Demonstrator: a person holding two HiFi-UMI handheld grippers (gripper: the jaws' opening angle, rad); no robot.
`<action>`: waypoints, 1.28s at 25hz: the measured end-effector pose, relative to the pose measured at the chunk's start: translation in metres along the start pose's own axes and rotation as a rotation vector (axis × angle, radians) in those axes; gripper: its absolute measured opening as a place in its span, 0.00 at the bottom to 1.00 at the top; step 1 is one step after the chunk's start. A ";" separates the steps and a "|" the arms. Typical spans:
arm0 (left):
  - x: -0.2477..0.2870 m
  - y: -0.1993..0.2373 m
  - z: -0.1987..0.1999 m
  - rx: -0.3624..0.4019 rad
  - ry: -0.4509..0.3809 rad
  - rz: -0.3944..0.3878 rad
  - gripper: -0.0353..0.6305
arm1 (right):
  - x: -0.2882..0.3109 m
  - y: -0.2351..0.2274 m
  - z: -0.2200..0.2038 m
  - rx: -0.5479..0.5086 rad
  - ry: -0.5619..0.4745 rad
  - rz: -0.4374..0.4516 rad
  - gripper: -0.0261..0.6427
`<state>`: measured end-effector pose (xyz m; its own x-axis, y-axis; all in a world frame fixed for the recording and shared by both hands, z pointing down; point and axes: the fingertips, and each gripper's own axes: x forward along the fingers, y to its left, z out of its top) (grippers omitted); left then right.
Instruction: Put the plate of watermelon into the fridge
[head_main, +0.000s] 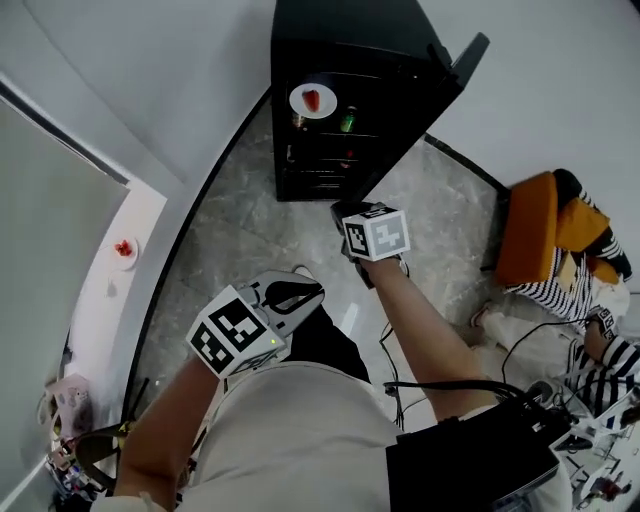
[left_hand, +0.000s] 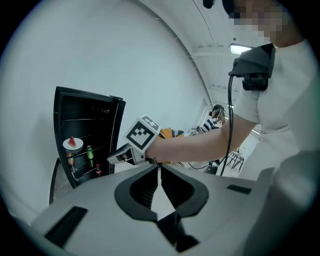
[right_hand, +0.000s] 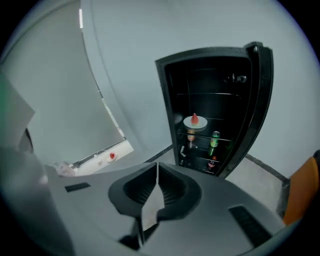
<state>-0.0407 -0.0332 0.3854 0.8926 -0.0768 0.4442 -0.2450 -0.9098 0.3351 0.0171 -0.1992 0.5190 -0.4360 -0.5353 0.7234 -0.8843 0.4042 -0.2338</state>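
Note:
A white plate with a watermelon slice (head_main: 311, 100) sits on an upper shelf inside the black fridge (head_main: 330, 40), whose door (head_main: 456, 62) stands open to the right. The same plate (right_hand: 195, 121) shows in the right gripper view, and again as a small plate (left_hand: 73, 144) in the left gripper view. My right gripper (head_main: 346, 212) hovers over the floor a short way in front of the fridge. Its jaws (right_hand: 157, 165) are shut with nothing between them. My left gripper (head_main: 308, 291) hangs lower, close to my body, and it (left_hand: 159, 167) is also shut and empty.
A second plate with a red piece (head_main: 124, 250) lies on the white counter (head_main: 105, 300) at the left. Bottles (right_hand: 214, 141) stand on the lower fridge shelves. An orange chair (head_main: 530, 228) and a seated person in stripes (head_main: 560, 295) are at the right, with cables (head_main: 385, 345) on the floor.

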 end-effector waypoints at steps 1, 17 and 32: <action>-0.007 -0.007 -0.004 -0.002 -0.006 0.001 0.10 | -0.010 0.014 -0.005 -0.012 -0.003 0.010 0.07; -0.117 -0.141 -0.098 0.045 -0.054 0.049 0.10 | -0.156 0.229 -0.134 -0.183 -0.081 0.108 0.06; -0.112 -0.149 -0.115 -0.028 -0.037 0.110 0.10 | -0.199 0.245 -0.159 -0.285 -0.040 0.169 0.06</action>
<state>-0.1478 0.1577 0.3814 0.8729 -0.1914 0.4488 -0.3525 -0.8834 0.3088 -0.0857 0.1240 0.4207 -0.5839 -0.4697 0.6622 -0.7189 0.6780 -0.1529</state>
